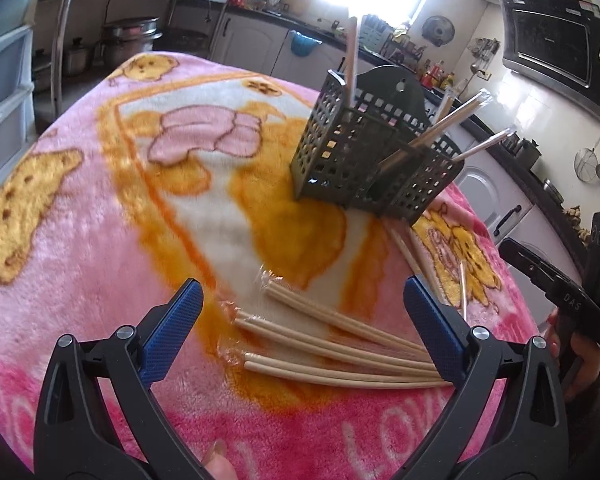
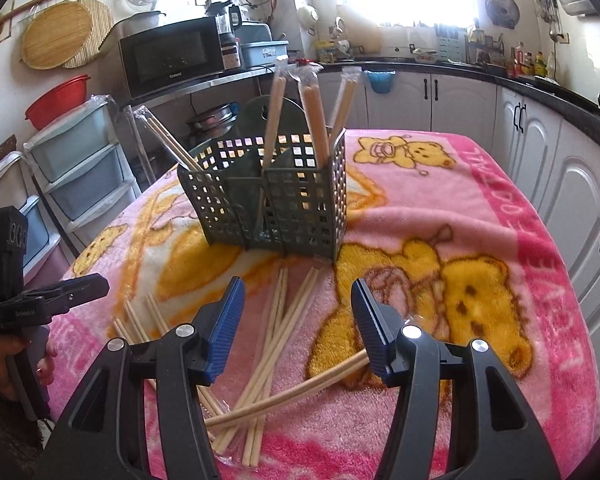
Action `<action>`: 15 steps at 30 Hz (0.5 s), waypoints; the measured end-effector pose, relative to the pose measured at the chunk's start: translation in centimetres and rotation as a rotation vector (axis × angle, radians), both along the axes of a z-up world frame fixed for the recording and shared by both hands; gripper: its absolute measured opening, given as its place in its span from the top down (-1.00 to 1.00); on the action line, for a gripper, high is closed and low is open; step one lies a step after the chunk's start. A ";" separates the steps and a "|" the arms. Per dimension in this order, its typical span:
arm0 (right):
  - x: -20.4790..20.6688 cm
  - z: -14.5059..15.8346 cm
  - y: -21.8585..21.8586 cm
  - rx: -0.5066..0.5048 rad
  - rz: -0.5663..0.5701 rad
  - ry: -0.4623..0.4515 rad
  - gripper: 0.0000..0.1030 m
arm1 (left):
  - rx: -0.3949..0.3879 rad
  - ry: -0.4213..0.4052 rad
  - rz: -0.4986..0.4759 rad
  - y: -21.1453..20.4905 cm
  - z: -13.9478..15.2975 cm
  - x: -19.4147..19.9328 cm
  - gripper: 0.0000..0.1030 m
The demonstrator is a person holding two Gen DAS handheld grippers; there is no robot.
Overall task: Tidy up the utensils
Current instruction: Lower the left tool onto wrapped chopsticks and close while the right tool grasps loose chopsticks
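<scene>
Two blue-padded fingers of the left gripper (image 1: 302,316) stand wide apart at the bottom of the left wrist view, with nothing between the pads. Just in front of them, loose pairs of wooden chopsticks (image 1: 332,344) in clear wrappers lie on the pink blanket (image 1: 80,240) with yellow bears that covers the table. Further away stands the dark green utensil basket (image 1: 364,164) with its grid walls, upright on the blanket. One wrapped pair stands straight in its left compartment, and other pairs lean out to the right. At the right edge of this view the right gripper is seen from the side, held by a hand (image 1: 556,340).

From the right wrist view, the right gripper (image 2: 298,320) has its fingers about half open and holds nothing. Below and between them more chopsticks (image 2: 276,344) lie crossed over each other on the blanket (image 2: 480,220). The basket (image 2: 268,196) stands behind them, near the middle of the table, with several wrapped pairs upright in it. At the left edge a hand (image 2: 16,364) holds the left gripper.
</scene>
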State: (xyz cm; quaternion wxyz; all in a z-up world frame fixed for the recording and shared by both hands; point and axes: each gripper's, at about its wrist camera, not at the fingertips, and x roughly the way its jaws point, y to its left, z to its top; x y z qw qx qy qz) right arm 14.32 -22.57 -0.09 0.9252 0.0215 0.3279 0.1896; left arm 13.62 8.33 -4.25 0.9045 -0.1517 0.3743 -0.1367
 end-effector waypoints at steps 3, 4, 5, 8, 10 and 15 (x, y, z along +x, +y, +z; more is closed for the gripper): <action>0.1 -0.4 -0.4 -0.003 -0.014 0.007 -0.03 | -0.021 0.020 0.008 0.5 -0.7 0.3 -0.67; 0.2 -0.5 -0.5 -0.004 -0.019 0.011 -0.03 | -0.034 0.031 0.006 0.7 -1.0 0.5 -0.59; 0.3 -0.6 -0.7 -0.002 -0.026 0.016 -0.03 | -0.044 0.043 0.006 0.8 -1.3 0.6 -0.47; 0.6 -1.2 -1.3 -0.007 -0.048 0.032 -0.03 | -0.062 0.079 0.022 1.3 -2.4 1.0 -0.17; 1.0 -1.7 -1.8 -0.013 -0.066 0.048 -0.03 | -0.077 0.102 0.030 1.5 -3.1 1.3 -0.05; 2.1 -3.0 -2.9 -0.020 -0.107 0.090 -0.03 | -0.097 0.112 0.051 2.3 -3.7 1.9 0.21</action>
